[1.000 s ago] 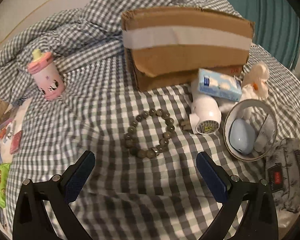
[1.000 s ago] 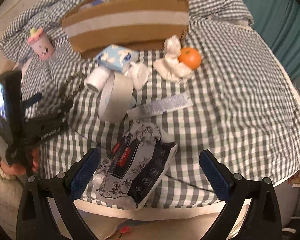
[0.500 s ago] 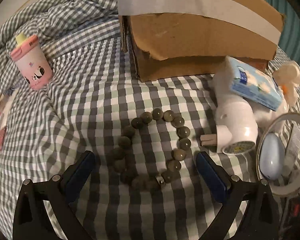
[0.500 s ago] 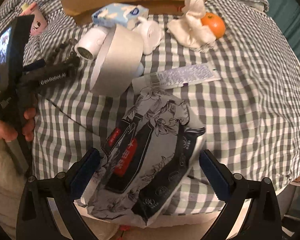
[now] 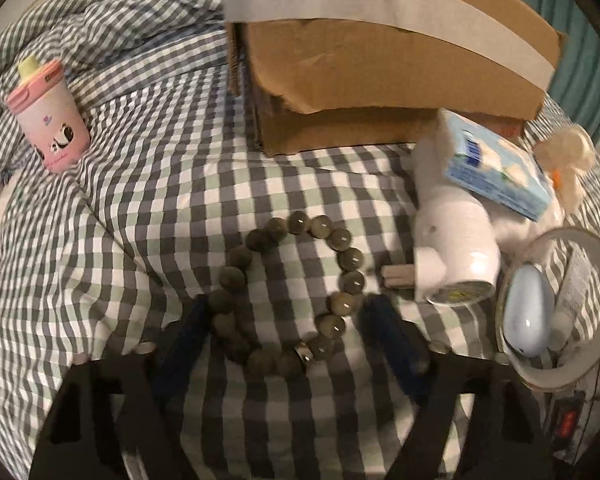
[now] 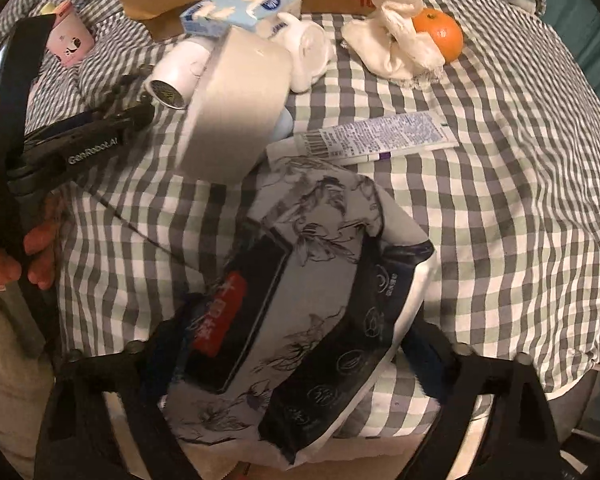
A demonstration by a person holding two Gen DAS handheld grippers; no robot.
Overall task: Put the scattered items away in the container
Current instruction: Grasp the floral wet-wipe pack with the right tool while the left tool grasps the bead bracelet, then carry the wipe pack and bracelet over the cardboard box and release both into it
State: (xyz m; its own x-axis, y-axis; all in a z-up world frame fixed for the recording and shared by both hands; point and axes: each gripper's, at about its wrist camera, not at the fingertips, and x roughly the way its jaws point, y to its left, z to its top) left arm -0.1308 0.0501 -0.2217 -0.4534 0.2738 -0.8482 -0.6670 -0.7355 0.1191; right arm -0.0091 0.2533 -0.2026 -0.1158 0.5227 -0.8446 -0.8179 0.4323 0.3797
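Both jaws, closing, straddle bead bracelet [image 5: 288, 296] and diagonally-lying printed packet [image 6: 300, 320], unclamped.

Left gripper [image 5: 286, 322] now lower over the bead bracelet [image 5: 288, 292], jaws just closing, pads beside the ring's two sides, right gripper [image 6: 296, 344] lower over the printed packet [image 6: 300, 320], jaws just closing, pads at its edges

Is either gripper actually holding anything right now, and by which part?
Both have just been closing. Left gripper straddles the bead bracelet; right gripper flanks the printed packet across its near end. Firm grip can't be confirmed.
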